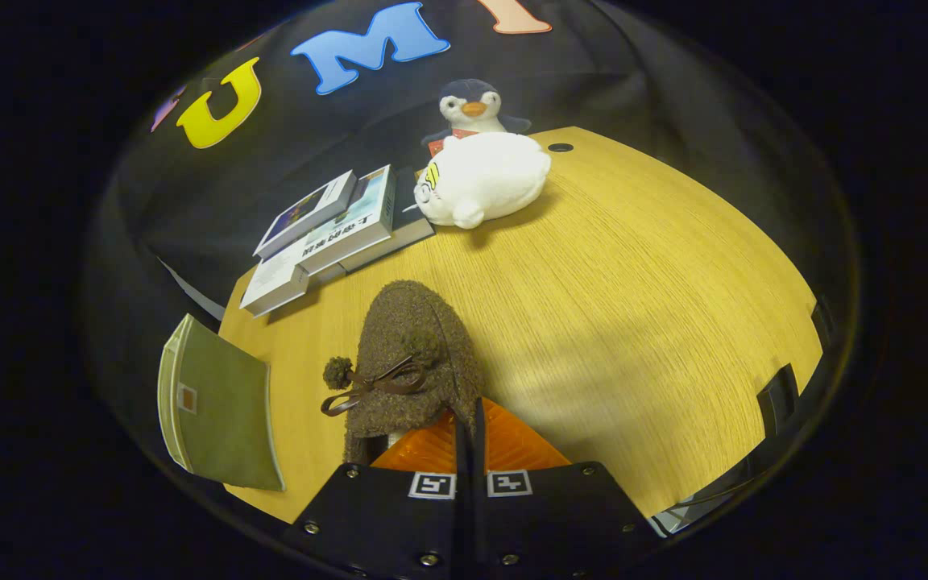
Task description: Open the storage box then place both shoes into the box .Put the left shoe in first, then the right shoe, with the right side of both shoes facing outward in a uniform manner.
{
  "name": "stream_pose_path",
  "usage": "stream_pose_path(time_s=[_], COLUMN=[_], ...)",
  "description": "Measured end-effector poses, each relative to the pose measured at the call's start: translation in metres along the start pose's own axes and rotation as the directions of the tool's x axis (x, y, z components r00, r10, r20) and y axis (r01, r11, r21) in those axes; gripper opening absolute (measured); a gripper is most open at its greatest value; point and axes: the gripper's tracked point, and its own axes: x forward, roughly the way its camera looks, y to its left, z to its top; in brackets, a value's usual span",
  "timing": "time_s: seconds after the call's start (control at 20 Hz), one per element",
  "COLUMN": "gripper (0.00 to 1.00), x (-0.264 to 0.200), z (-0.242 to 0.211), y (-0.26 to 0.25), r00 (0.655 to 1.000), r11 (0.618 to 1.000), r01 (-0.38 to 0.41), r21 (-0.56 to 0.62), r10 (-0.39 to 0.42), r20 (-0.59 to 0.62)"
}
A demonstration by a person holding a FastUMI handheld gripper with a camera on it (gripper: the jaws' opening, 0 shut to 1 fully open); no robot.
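A: Where's our gripper?
B: We see the fingers pressed together, clamping the rear edge of the brown fuzzy shoe; its toe points ahead over the wooden table.
A: Storage box?
B: We read the green box as just left of the shoe, at the table edge; stacked books, white plush seal and penguin plush beyond.

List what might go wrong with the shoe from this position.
1. The tongs are closed on just a thin edge of the fuzzy brown bow-tied shoe, so it may slip or swing.
2. The green fabric storage box lies beside it at the wooden table edge; a nudge might push it off.
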Motion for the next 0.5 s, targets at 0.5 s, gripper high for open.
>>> stream_pose_path(time_s=[0.5], gripper=[0.0], x=[-0.041], z=[0.027], y=[0.095], r00=[0.993], r11=[0.993], r01=[-0.112], r21=[0.024], r10=[0.111], r20=[0.031])
